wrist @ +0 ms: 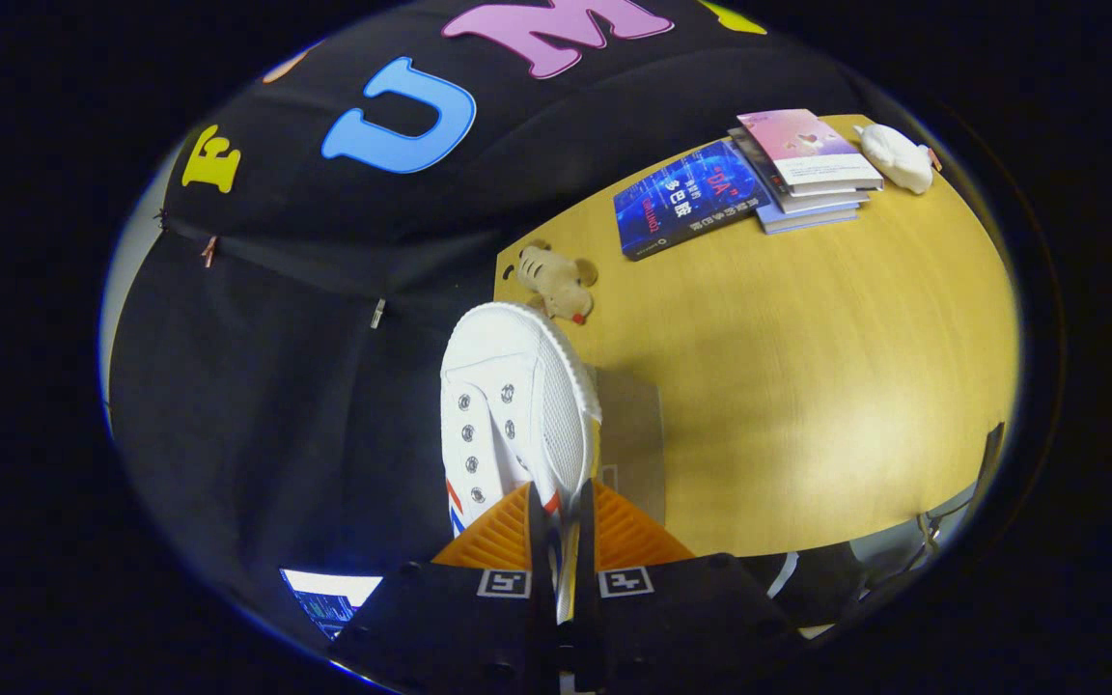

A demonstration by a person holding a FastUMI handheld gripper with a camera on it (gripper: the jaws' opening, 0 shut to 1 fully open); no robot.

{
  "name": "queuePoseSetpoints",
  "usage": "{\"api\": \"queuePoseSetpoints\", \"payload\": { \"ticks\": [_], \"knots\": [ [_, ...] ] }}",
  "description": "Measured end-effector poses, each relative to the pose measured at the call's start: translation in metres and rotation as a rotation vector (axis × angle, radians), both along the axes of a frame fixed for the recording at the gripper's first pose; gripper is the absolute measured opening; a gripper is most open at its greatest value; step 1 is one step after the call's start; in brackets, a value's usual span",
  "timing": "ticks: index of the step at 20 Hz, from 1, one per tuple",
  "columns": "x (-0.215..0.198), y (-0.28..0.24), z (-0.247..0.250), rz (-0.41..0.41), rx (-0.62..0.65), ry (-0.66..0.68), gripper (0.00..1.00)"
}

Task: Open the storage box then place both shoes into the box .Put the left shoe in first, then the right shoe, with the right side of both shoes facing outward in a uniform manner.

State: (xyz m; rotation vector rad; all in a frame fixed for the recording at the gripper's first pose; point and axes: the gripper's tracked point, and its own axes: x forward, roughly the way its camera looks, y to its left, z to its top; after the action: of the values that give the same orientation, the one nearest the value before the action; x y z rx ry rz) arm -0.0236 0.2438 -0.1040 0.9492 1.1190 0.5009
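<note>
Shoe (513, 405) pinched between gripper (561, 512) jaws, above wooden table (807, 367).

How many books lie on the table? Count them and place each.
4 visible. One blue book lies flat beyond the shoe that the tongs are shut on. Three sit stacked beside it, a pink book on top; more could hide underneath.

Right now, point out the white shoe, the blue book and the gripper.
white shoe (503, 386): gripper view, toe cap and laces.
blue book (686, 198): gripper view, front cover.
gripper (561, 526): gripper view, fingers clamped on the shoe.
</note>
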Motion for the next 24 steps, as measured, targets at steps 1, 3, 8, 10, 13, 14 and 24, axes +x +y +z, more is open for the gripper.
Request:
{"api": "queuePoseSetpoints", "payload": {
  "ticks": [1, 3, 8, 10, 13, 14, 24],
  "knots": [
    [-0.001, 0.014, -0.001, 0.012, -0.013, 0.003, 0.11],
    [-0.004, 0.040, -0.010, 0.038, -0.052, 0.012, 0.11],
    [-0.004, 0.080, -0.038, 0.059, -0.137, 0.045, 0.11],
    [-0.001, 0.088, -0.050, 0.066, -0.178, 0.056, 0.11],
    [-0.001, 0.096, -0.069, 0.092, -0.238, 0.069, 0.11],
    [0.000, 0.097, -0.076, 0.095, -0.260, 0.070, 0.11],
    [0.017, 0.100, -0.068, 0.069, -0.285, -0.026, 0.79]
  ]
}}
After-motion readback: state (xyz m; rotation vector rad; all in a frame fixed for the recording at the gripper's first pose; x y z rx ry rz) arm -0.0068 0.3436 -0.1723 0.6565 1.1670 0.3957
